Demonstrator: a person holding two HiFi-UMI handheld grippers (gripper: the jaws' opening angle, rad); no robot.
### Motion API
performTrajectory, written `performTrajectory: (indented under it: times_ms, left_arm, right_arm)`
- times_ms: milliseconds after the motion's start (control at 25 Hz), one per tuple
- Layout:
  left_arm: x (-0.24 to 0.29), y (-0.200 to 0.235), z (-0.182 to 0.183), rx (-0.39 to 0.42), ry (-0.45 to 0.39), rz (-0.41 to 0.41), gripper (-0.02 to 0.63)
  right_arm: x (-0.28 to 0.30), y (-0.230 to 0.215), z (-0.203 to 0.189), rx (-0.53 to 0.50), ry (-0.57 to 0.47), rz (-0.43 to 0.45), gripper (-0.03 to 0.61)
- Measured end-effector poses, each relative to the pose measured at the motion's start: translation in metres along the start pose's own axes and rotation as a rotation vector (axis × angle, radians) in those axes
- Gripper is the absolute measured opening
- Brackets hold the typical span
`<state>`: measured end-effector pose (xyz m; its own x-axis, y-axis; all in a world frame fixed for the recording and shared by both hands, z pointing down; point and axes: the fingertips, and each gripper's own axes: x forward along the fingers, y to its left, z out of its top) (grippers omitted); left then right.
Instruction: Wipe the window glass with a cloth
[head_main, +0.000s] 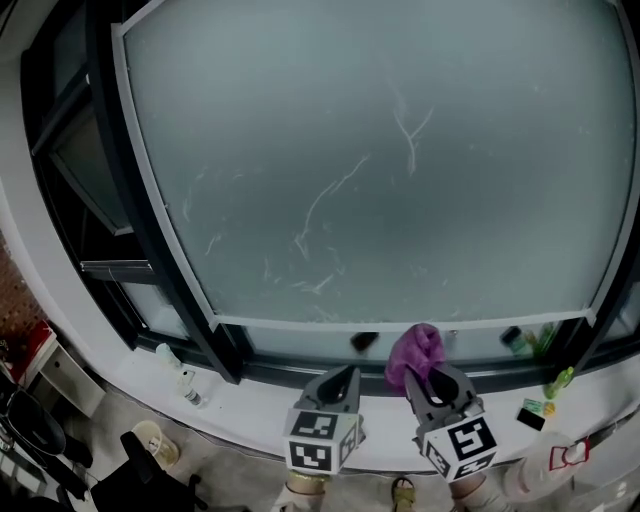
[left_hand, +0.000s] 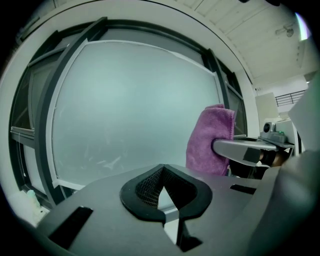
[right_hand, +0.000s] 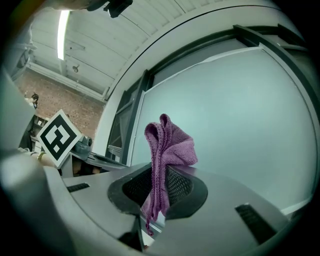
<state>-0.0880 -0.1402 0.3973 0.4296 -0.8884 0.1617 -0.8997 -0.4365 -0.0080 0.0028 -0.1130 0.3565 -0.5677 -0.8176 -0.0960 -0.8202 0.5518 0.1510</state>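
The right tongs (head_main: 436, 384) pinch a crumpled, fuzzy purple cloth (head_main: 415, 352), held upright at six o'clock below the frosted, streak-marked window glass (head_main: 380, 150). At their nine o'clock, the left tongs (head_main: 338, 384) are pressed together, empty.

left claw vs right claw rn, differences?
The left claw is shut, empty; the right claw is shut on the purple cloth, which sticks out past its tip. The left claw leans rightward, the right claw leftward. Both aim at the window glass, near its lower edge.
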Motion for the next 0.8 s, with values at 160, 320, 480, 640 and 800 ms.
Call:
performTrajectory:
  times_ms: [160, 320, 480, 640, 800]
  left_arm:
    - [0.034, 0.017, 0.019, 0.004, -0.018, 0.023, 0.005]
    - [0.068, 0.035, 0.039, 0.002, -0.026, 0.04, 0.005]
    - [0.1, 0.051, 0.065, -0.002, -0.049, 0.056, 0.005]
    - [0.131, 0.069, 0.093, 0.008, -0.067, 0.075, 0.005]
    - [0.16, 0.087, 0.124, 0.012, -0.095, 0.096, 0.005]
  right_arm:
    - [0.036, -0.025, 0.004, -0.003, -0.008, 0.034, 0.055]
    - [0.073, -0.051, 0.019, -0.028, -0.023, 0.06, 0.055]
    - [0.112, -0.076, 0.04, -0.075, -0.052, 0.1, 0.054]
    - [0.152, -0.099, 0.065, -0.116, -0.092, 0.143, 0.054]
    - [0.19, -0.121, 0.101, -0.181, -0.143, 0.17, 0.054]
